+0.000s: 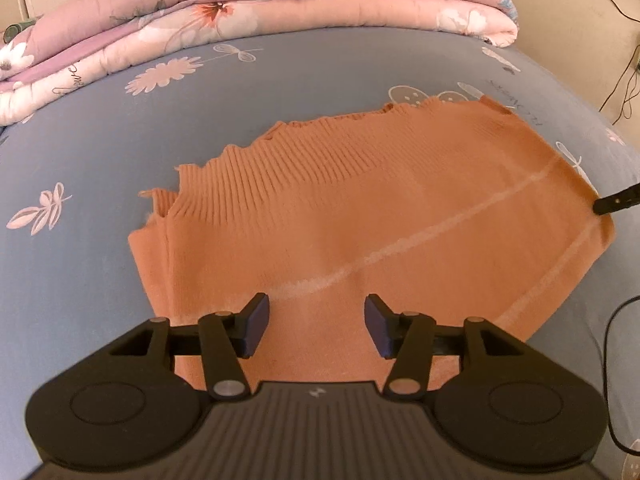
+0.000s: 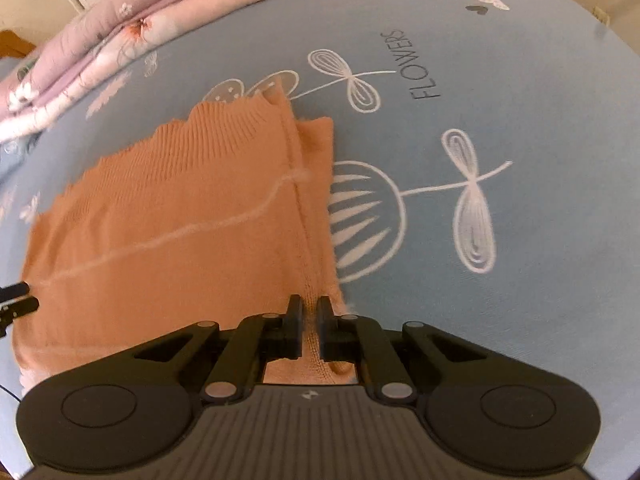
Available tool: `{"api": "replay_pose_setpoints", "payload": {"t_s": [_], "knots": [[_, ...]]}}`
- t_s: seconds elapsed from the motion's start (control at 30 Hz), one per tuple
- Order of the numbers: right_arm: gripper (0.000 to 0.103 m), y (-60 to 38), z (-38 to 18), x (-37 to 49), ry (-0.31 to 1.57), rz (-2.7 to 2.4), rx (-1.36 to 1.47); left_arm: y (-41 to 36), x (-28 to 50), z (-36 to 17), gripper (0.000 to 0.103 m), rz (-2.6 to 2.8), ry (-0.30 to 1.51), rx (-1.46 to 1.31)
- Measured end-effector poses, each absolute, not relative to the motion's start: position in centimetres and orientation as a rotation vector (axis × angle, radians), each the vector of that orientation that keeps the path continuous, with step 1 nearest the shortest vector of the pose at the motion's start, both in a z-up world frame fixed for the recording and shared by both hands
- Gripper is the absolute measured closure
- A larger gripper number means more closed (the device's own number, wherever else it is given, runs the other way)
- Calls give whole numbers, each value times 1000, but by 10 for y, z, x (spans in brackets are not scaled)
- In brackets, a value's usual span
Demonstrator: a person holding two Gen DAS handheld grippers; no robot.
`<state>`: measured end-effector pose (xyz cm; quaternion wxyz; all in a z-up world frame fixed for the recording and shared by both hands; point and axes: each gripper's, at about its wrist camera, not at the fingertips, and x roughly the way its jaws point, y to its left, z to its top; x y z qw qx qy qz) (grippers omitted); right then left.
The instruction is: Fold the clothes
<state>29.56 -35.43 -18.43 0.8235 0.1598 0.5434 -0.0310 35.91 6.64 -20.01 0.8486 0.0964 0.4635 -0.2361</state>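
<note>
Left gripper (image 1: 316,324) released, blue-padded fingers spread wide above an orange knit sweater (image 1: 360,216) lying flat just ahead on a blue sheet (image 1: 100,160). Right gripper (image 2: 309,322) nearly clenched, black fingers pinching a raised seam ridge of the sweater (image 2: 180,220) at its near right edge. Ribbed hem wavy along the far side; finer, softer knit closer in, crossed by a pale, fuzzy diagonal line. Narrower strip of the same orange knit showing beyond the seam, right of the right gripper. White line-drawn flowers and dragonflies printed on the smooth sheet, with "FLOWERS" (image 2: 416,66) in dark capitals far ahead and right of the right gripper. Pink floral quilt (image 1: 240,12), puffy and folded in layers, beyond the sweater at the far left.
</note>
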Motion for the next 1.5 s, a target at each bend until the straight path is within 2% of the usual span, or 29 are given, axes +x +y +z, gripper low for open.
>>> {"api": "replay_pose_setpoints", "payload": {"t_s": [0.2,0.23,0.27,0.47,0.53,0.63,0.7,0.77,0.87,1.2,1.33,1.4,1.47,1.5], "knots": [[94,-350,-191,290,1194,-86,298,68,361,-212,48,-503,1003,229],[90,-349,-189,291,1187,-96,293,69,360,-212,48,-506,1001,237],[81,-348,-186,291,1177,-105,286,69,358,-210,48,-506,998,246],[78,-324,-146,289,1007,-96,148,65,339,-203,46,-623,967,303],[72,-314,-145,303,963,-28,154,64,334,-211,46,-651,1003,319],[70,-307,-160,327,933,56,166,72,331,-227,45,-639,1058,300],[70,-310,-179,342,979,65,164,80,327,-234,43,-648,1059,291],[82,-321,-196,345,1011,53,114,87,325,-235,43,-659,1053,287],[92,-339,-194,344,1010,54,176,90,326,-234,43,-650,1078,282],[88,-331,-196,352,1032,15,157,69,332,-229,41,-549,1189,328],[83,-331,-196,354,1036,18,162,64,332,-229,40,-517,1203,339],[74,-328,-196,356,1039,28,165,62,332,-228,39,-498,1208,333],[58,-322,-196,357,1040,47,147,61,330,-227,39,-483,1208,332],[54,-319,-196,358,1041,56,135,60,329,-226,39,-476,1207,332]]}}
